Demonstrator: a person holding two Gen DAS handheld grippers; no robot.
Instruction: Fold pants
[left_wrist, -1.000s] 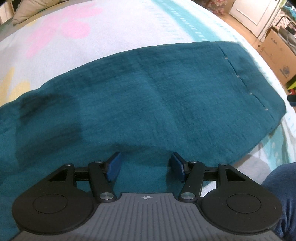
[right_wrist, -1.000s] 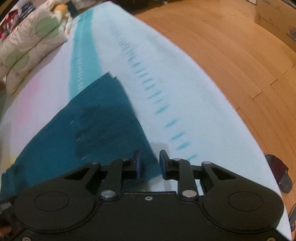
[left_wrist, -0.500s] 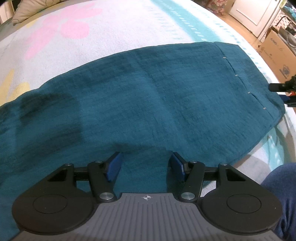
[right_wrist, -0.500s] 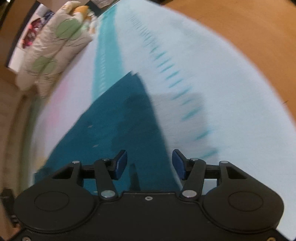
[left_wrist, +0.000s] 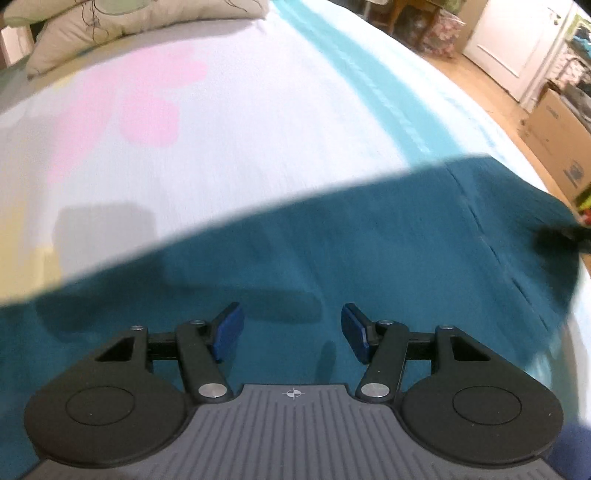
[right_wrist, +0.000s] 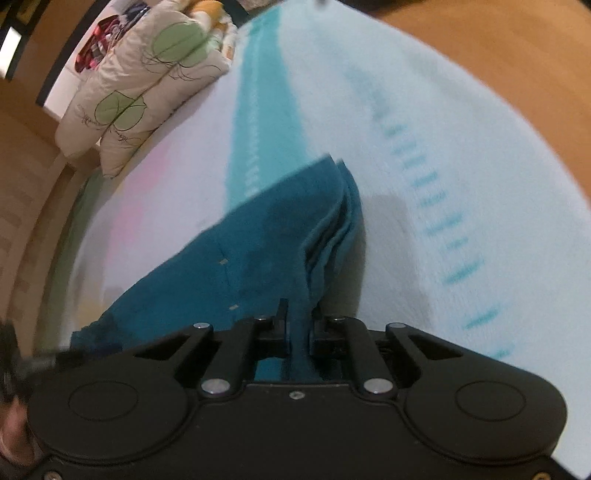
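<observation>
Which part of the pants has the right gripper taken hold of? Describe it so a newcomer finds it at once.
On the bedspread lie teal pants. Follow them to the end by the dashed stripe: there the right gripper pinches a raised, bunched ridge of layered edges, unlike the flat cloth beside it.

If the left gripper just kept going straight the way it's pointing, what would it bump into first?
Most likely the teal pants: the left gripper is open and empty, angled down at the cloth spread on the bedspread. How much gap remains is hard to judge.
</observation>
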